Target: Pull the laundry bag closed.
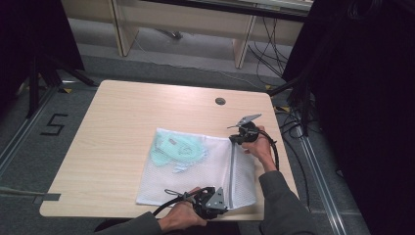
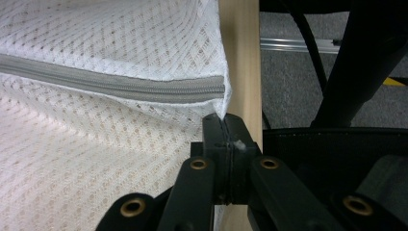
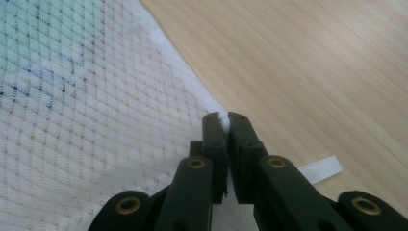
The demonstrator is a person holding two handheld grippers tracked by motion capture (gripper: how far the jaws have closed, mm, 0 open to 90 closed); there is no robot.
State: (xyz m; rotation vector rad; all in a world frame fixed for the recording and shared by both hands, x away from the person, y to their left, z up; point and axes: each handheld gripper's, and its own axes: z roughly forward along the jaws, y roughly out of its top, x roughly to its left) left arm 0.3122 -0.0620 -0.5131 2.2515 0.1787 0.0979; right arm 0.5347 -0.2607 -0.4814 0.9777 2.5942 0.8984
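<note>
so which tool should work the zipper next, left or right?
Probably right. The left tool is clamped on the mesh bag corner right where the grey zipper ends, so it anchors. The right tool pinches the far edge, where I can't see any zipper pull.

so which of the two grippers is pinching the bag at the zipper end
The left gripper, at the table's near edge: its jaws are shut on the mesh bag corner where the grey zipper ends. The right gripper pinches a plain mesh edge.

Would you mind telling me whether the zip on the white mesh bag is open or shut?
Shut, at the end in view: in the left gripper view the grey zip runs closed to the corner of the mesh bag. Its far end cannot be told.
</note>
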